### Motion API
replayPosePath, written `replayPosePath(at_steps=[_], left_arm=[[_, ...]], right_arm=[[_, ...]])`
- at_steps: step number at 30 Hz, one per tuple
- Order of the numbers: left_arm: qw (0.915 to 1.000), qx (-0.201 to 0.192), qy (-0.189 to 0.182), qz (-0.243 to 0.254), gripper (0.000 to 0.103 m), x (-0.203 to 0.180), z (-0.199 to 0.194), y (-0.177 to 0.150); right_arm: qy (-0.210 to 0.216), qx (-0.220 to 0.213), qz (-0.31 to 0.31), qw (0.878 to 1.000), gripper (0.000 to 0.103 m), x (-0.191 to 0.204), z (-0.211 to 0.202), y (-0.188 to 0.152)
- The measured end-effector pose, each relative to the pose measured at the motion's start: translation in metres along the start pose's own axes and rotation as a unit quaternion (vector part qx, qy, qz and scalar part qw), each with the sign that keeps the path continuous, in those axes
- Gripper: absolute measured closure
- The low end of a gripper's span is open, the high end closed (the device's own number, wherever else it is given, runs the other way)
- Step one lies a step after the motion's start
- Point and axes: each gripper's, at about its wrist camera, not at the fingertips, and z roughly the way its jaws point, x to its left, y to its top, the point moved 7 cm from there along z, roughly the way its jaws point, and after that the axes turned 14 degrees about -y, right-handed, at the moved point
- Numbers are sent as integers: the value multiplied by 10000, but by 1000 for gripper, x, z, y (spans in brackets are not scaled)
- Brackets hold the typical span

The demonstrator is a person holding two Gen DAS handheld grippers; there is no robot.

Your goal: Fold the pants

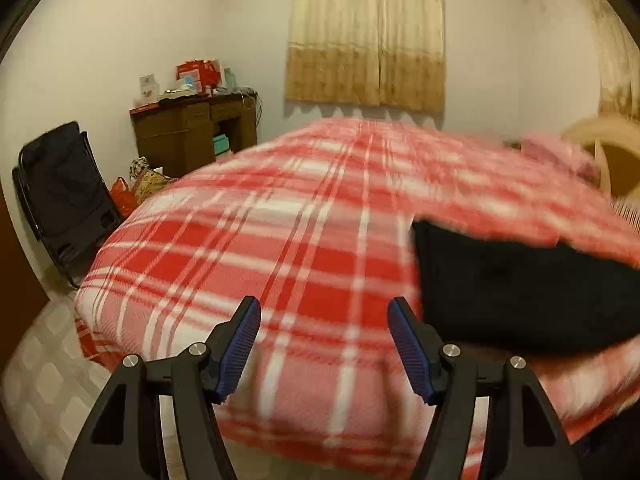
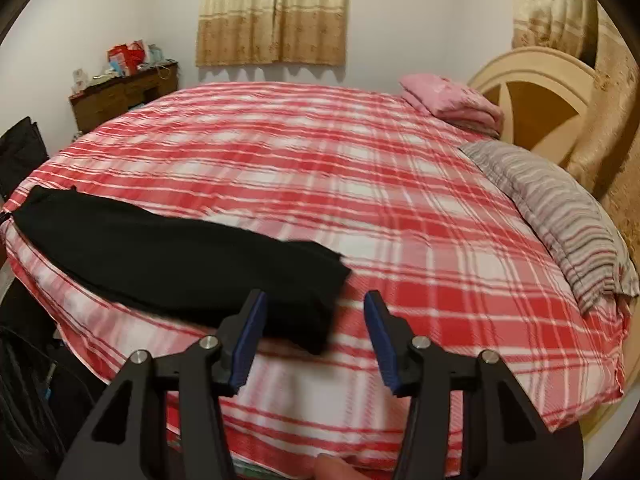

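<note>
Currently both fingers spread, empty: black pants point(image 2: 180, 256) lie lengthwise leftward from right gripper point(image 2: 316, 336), end between its fingers; rightward of left gripper point(image 1: 324, 344).

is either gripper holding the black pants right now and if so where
No. Both the left gripper and the right gripper are open with nothing clamped; the black pants lie on the plaid bedspread.

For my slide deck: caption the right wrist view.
Open right tongs hover beside black pants lying lengthwise on a red plaid blanket.
</note>
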Motion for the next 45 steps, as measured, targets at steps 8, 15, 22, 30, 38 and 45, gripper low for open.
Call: replayPosePath(at_steps=[8,15,22,30,38,45], left_arm=[[9984,116,-498,227,36,-70,41,27],[9957,802,245,389,35,-77,97,-7],[9987,477,155,55,34,-75,75,0],[9981,488,-13,364,34,-124,71,11],[9963,774,54,383,34,-134,94,-12],[9953,681,210,653,34,-126,91,-10]], right_arm=[[559,-339,-402,9971,42,93,3,44],[971,-4,-383,9945,33,173,50,54],[750,520,-132,9957,34,175,88,19],[178,-298,1483,9883,34,26,56,72],[399,843,2666,9593,47,-71,126,71],[836,1394,1986,9665,80,-30,149,72]])
